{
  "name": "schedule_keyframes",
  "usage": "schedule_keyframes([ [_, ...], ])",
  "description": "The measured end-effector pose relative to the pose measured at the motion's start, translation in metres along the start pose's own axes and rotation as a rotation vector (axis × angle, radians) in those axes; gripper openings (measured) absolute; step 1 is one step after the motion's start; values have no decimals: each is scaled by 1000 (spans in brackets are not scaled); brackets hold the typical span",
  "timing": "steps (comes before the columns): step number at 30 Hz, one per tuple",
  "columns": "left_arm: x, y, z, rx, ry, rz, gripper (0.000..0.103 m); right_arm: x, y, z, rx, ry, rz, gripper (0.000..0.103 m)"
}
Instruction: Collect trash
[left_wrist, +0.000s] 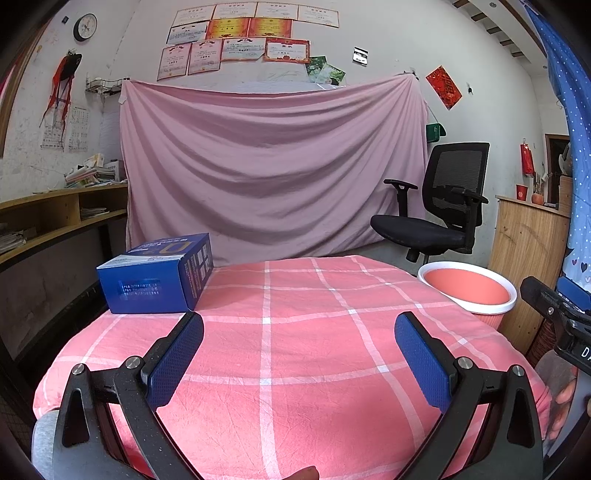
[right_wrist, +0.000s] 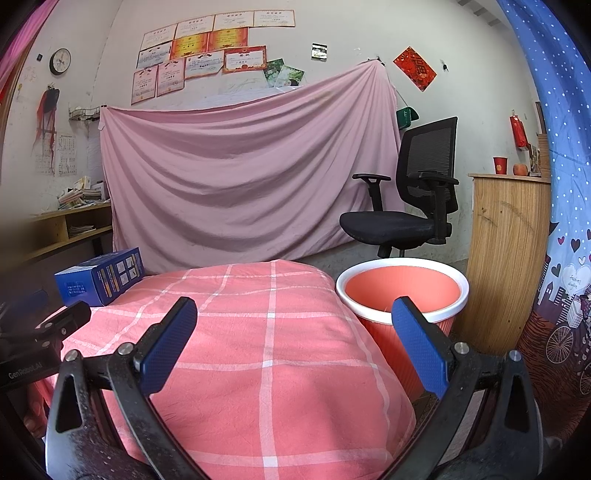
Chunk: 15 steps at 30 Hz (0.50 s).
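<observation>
A table covered by a pink checked cloth (left_wrist: 295, 350) was seen to fill the lower part of both views, and apart from one item its surface was bare. A salmon bin with a white rim (right_wrist: 402, 291) was placed on the floor just beside the table's right edge; no trash could be made out in the part of its inside that was visible. A blue carton (left_wrist: 155, 277), taken to be the trash, was lying on its side at the far left corner of the table, untouched. The left gripper (left_wrist: 299, 350) and the right gripper (right_wrist: 295, 343) were held above the cloth with jaws wide apart and nothing between them. The task was judged barely begun: the carton remained to be gripped and carried across to the bin.
</observation>
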<state>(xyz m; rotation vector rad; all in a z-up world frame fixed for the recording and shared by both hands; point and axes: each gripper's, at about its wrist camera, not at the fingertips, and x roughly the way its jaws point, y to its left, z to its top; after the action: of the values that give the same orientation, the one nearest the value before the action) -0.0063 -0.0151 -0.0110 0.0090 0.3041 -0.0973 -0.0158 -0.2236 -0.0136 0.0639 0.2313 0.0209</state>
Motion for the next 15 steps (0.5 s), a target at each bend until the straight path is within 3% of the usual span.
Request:
schedule_keyframes([
  [15,0,1,0,0,1,-2,101,0,0,0,0,0,0,103],
])
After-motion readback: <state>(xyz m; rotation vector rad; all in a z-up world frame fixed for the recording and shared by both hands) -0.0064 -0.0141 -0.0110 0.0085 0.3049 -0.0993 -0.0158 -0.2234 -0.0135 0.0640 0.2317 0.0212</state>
